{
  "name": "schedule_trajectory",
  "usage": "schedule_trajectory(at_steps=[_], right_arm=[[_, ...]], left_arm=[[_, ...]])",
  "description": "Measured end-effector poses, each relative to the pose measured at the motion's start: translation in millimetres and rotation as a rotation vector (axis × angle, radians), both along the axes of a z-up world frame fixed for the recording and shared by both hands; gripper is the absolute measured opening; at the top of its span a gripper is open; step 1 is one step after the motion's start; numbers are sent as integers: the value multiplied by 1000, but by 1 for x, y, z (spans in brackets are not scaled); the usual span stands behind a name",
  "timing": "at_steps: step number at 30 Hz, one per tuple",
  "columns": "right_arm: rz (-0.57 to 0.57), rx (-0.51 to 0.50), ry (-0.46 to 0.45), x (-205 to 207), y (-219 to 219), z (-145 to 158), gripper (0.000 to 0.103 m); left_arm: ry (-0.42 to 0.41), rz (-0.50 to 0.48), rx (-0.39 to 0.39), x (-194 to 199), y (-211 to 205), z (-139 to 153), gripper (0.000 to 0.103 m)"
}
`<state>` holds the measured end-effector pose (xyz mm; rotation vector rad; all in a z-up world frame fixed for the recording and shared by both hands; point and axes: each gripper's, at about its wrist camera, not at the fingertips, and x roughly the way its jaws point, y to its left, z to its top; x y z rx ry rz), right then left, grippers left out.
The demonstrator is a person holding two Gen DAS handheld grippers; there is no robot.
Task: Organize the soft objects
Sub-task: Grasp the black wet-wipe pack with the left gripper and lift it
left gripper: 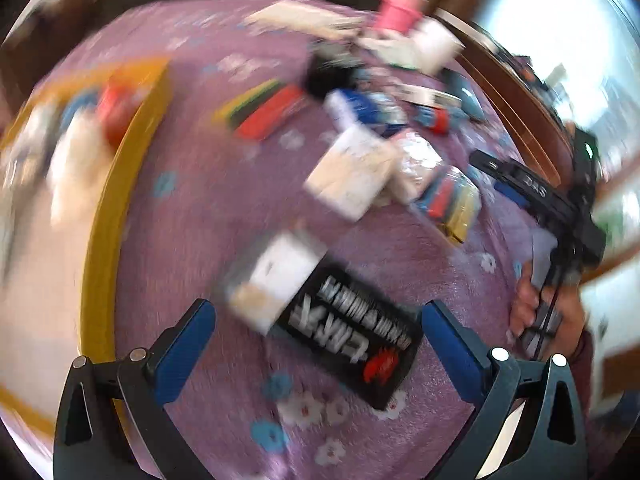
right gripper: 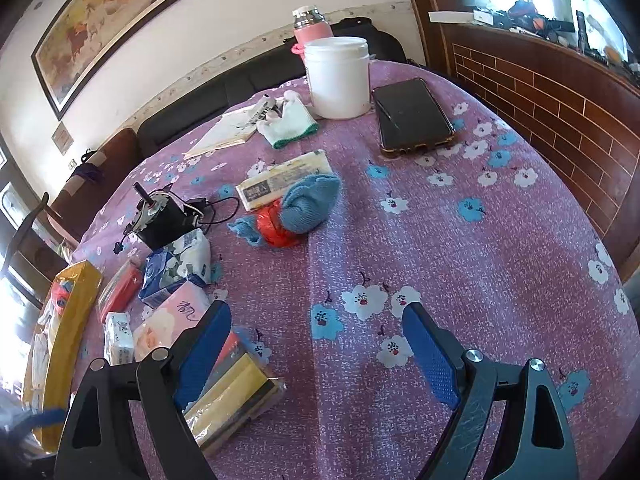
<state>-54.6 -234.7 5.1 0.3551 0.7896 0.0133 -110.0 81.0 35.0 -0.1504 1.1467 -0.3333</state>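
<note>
The left wrist view is motion-blurred. My left gripper (left gripper: 318, 320) is open above the purple cloth, over a black-and-white tissue pack (left gripper: 320, 320) that lies between its fingers, untouched. A yellow box (left gripper: 120, 184) holding soft items stands at left. White tissue packs (left gripper: 356, 168) and a sponge pack (left gripper: 448, 200) lie beyond. My right gripper (right gripper: 316, 336) is open and empty over bare cloth. Left of it lie a sponge pack (right gripper: 236, 396), a pink tissue pack (right gripper: 172, 320), a blue tissue pack (right gripper: 176, 268) and a small white pack (right gripper: 118, 338). A blue sock (right gripper: 308, 204) lies farther off.
A white tub (right gripper: 338, 76), pink flask (right gripper: 312, 26), phone (right gripper: 412, 114), white glove (right gripper: 288, 120), notepad (right gripper: 224, 132) and a black motor with wires (right gripper: 160, 216) sit on the far table. A brick-pattern wooden wall (right gripper: 560, 120) is on the right. The yellow box (right gripper: 76, 320) shows at the left edge.
</note>
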Motion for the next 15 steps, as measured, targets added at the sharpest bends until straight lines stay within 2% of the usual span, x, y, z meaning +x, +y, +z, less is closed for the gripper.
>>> schedule_trajectory(at_steps=[2,5,8,9,11,12,13,15], right_arm=[[-2,-1,4,1,0,-1,90],[-2,-7,7,1,1,-1,90],[-9,-6,7,1,0,-1,90],[-12,-3,10,1,-1,-1,90],[-16,5,18,2,-3,-3,90],[-18,13,22,2,-4,-4,90],[-21,21,25,2,-6,-5,90],[-24,34,25,2,-8,-5,90]], left_arm=[[43,27,-39,-6,-1,-9,103],[56,16,-36,-2,-14,-16,103],[12,19,-54,11,-22,-13,103],[-16,22,-24,17,-25,-11,103],[-84,11,64,24,-30,-9,89],[-115,-2,122,24,-33,-9,71],[-132,-18,164,24,-35,-9,66],[-117,-32,139,20,-30,-10,66]])
